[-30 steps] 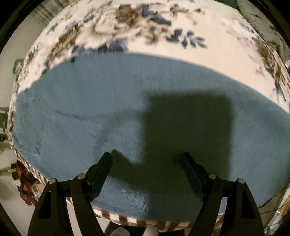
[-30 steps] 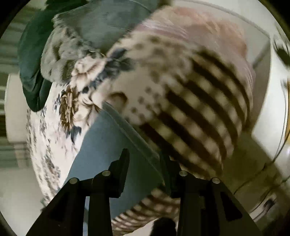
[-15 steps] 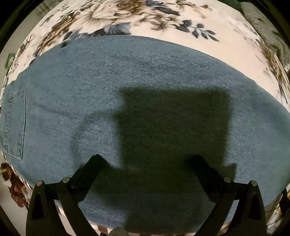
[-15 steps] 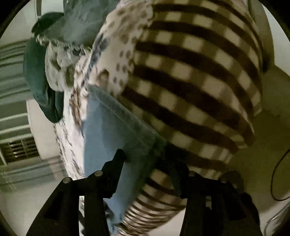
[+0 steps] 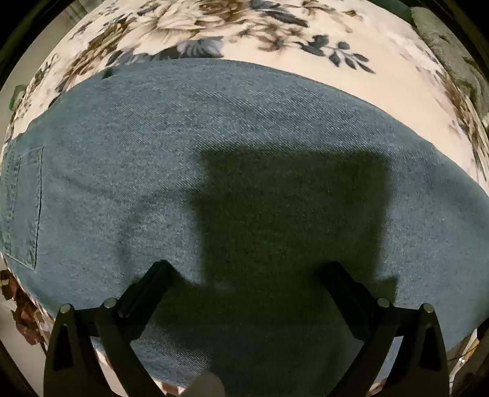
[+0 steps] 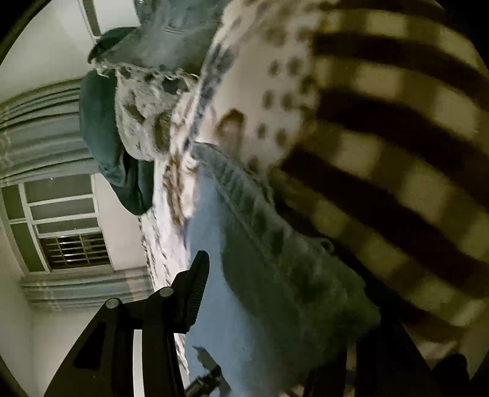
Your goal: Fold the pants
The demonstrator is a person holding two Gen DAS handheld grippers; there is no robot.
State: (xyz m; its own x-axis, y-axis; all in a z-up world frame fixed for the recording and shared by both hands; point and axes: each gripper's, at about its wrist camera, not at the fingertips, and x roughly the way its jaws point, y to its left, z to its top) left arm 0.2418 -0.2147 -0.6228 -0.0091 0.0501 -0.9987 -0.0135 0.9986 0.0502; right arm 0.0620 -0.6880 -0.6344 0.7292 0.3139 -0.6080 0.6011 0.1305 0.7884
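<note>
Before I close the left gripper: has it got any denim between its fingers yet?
No. The left gripper is wide open above the flat jeans, nothing pinched between its fingers.

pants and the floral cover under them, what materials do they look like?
Pants: denim, likely cotton. Blue diagonal twill weave, matte, with a topstitched patch pocket.
Cover: soft matte fabric with a printed floral pattern; slightly fuzzy look suggests fleece or brushed cotton, but blur leaves it open.
</note>
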